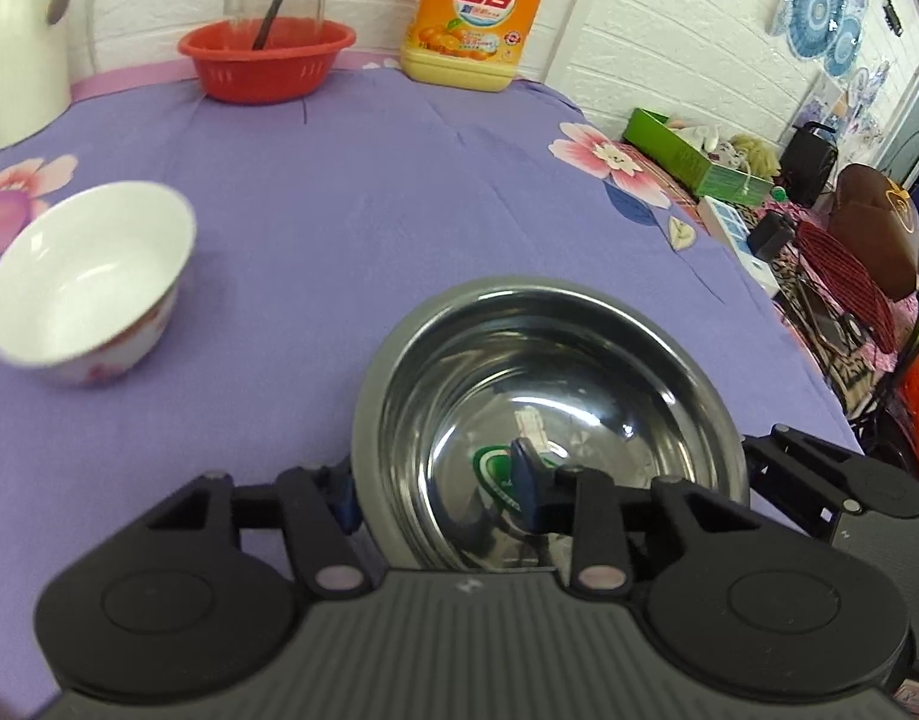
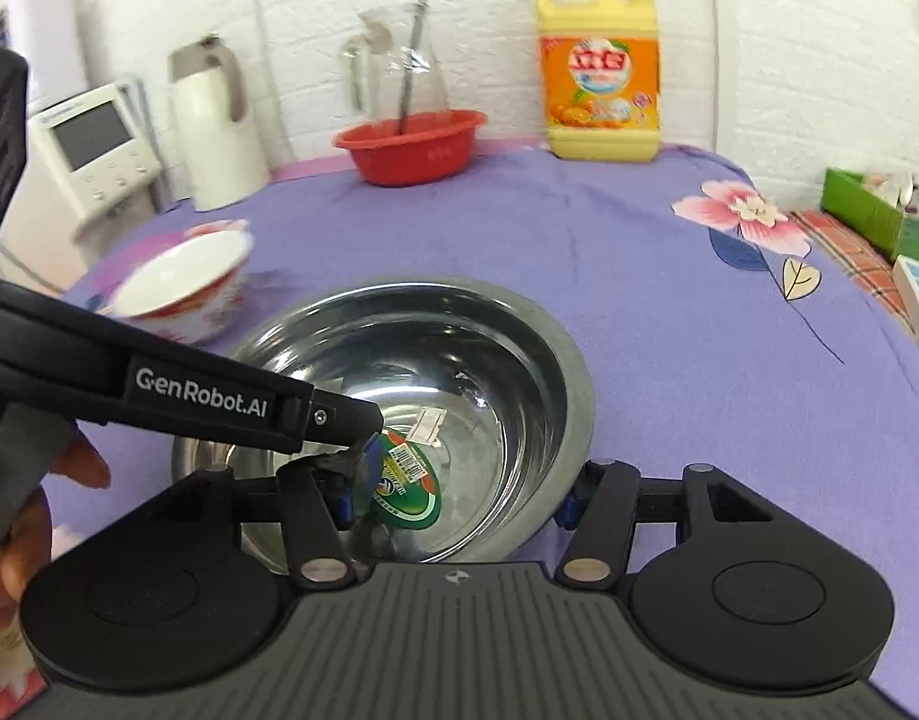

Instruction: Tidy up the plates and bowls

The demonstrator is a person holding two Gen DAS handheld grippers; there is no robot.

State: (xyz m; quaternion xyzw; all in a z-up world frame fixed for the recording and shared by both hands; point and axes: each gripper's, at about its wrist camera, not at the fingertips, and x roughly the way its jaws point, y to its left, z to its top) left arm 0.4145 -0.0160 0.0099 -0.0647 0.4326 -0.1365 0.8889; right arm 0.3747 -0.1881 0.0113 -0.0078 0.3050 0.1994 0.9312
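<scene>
Steel bowl (image 1: 549, 420): nearest to both cameras, it stands on the purple flowered cloth (image 1: 351, 192) of the bench, with a green sticker (image 2: 408, 480) on its inner bottom.
Left gripper (image 1: 438, 483): its fingers straddle the near-left rim of the steel bowl, one blue-padded finger (image 1: 528, 477) inside and one outside; they seem to clamp on the wall, but I cannot tell if the pads really press.
Right gripper (image 2: 456, 495): fingers are apart, one inside the steel bowl near the sticker and one outside the right rim (no clamping is visible).
Person's hand (image 2: 15, 516): it holds the left tool, seen at the left edge of the right wrist view.
White bowl (image 1: 87, 282): it is on the cloth, to the left of the steel bowl, and looks tilted and blurred.
Far side: a red basin (image 1: 267, 60), a yellow detergent bottle (image 1: 474, 18) and a white kettle (image 2: 216, 132) stand near the wall.
</scene>
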